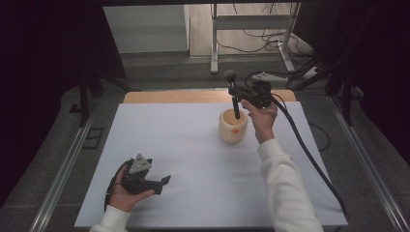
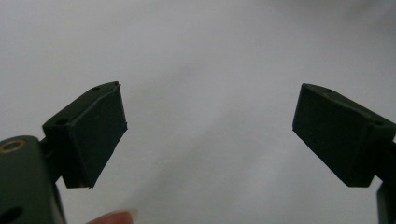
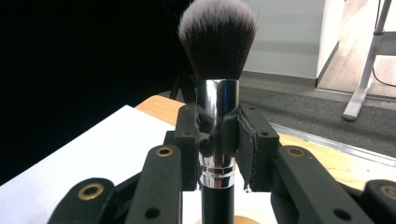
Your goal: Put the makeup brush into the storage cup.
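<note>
right gripper [image 1: 240, 92], jaws clamped on the silver ferrule of a makeup brush [image 1: 233, 94]; brush upright, long axis vertical, bristle head [image 3: 217, 35] pointing up, black handle reaching down into a round wooden cup [image 1: 233, 126] at the far side of the white table [image 1: 193, 164]. left gripper [image 1: 164, 180] rests low at the near left, jaws spread wide, nothing between them
</note>
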The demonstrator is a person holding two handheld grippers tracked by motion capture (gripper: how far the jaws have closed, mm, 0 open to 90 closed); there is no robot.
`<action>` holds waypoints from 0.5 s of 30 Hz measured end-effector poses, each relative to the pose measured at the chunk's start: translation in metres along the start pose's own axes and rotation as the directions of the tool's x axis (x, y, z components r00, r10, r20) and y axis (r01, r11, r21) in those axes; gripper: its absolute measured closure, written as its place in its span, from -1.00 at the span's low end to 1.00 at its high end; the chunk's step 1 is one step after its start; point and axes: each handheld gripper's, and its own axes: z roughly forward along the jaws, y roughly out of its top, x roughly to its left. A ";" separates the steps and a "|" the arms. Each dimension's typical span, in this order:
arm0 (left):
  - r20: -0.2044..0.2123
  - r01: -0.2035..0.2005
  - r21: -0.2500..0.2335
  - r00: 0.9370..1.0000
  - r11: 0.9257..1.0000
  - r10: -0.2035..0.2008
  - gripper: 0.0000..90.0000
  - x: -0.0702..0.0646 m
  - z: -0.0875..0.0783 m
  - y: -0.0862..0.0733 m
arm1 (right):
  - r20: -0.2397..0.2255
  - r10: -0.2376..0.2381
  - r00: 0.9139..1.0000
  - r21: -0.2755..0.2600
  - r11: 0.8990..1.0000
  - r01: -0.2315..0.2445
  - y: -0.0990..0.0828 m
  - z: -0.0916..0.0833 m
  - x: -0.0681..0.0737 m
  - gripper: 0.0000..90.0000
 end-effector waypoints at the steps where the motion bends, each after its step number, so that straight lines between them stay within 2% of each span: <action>1: 0.000 0.001 0.000 1.000 1.000 -0.001 -0.76 0.000 0.000 0.000 | 0.001 -0.003 1.000 0.001 1.000 0.003 -0.001 0.001 0.000 0.59; 15: 0.000 -0.003 0.010 1.000 1.000 0.003 -0.76 0.001 0.000 0.000 | -0.006 -0.007 1.000 0.004 1.000 0.007 -0.015 0.015 -0.003 0.59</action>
